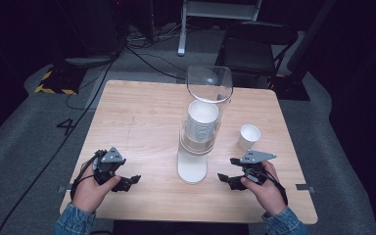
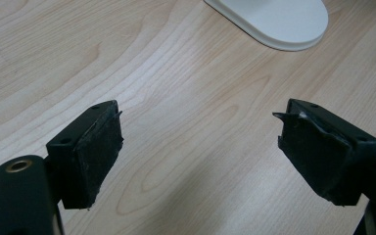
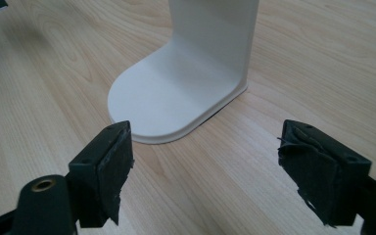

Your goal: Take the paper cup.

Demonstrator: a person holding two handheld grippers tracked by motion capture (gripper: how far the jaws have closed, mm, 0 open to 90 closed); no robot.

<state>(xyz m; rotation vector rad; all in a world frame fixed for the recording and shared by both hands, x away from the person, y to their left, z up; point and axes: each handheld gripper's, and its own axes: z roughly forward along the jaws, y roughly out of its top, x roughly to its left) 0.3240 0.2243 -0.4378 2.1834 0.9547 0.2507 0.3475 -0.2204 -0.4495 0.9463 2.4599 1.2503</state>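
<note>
Flanking dispenser base (image 1: 192, 169) | left gripper (image 1: 126, 182), right gripper (image 1: 227, 179) jaws apart, empty | near table (image 1: 142, 107) front edge

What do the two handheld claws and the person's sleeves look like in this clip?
Both claws, left and right, are black, each topped by a grey three-cornered plate and trailing a black cable over the hand. Their jaws are blocky, with screw holes on top and black pads frayed at the edges. The person wears blue denim sleeves.
</note>
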